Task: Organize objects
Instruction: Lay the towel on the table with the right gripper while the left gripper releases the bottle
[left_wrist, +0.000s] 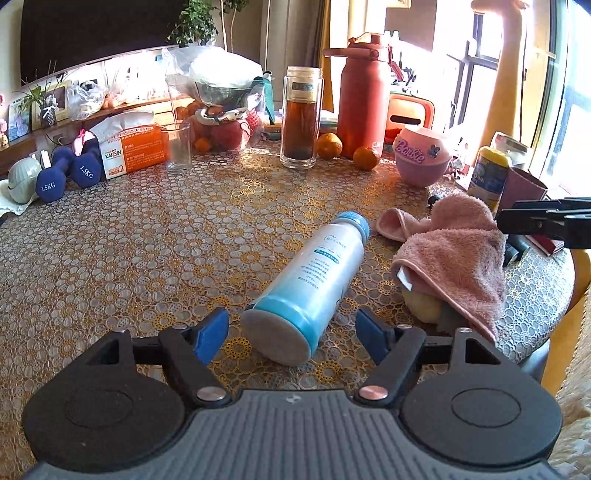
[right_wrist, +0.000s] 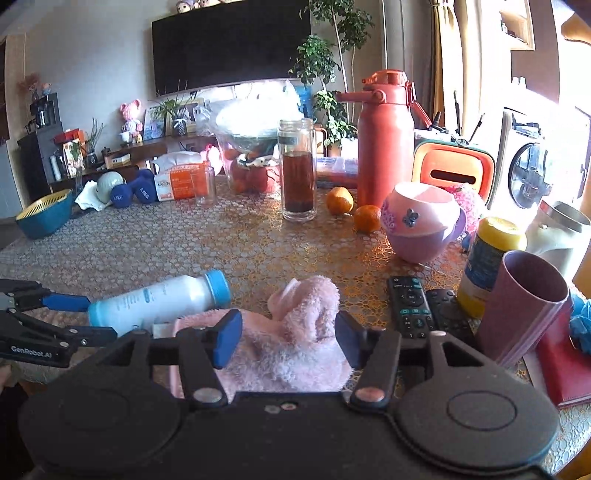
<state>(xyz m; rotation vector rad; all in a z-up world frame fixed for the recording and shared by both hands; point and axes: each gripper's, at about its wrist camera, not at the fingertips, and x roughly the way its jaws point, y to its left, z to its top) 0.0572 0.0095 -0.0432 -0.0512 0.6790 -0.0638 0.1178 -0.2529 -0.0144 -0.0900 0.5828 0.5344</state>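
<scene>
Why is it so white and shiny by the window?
Left wrist view: sunlight through the window blows out the right side white, and the table edge bends from the fisheye lens. Right wrist view: same glare beside the washing machine; the orange flask stays clear.

The left gripper hung low over the patterned table, jaws spread wide, and the blue-and-white bottle lay on its side right between the blue fingertips, base toward the camera, cap pointing away. Neither pad touched it. Just right of the bottle sat a crumpled pink towel. At the far right edge, the right gripper poked into view. Further back stood a glass tea bottle, a red jug, two oranges and blue dumbbells.
</scene>
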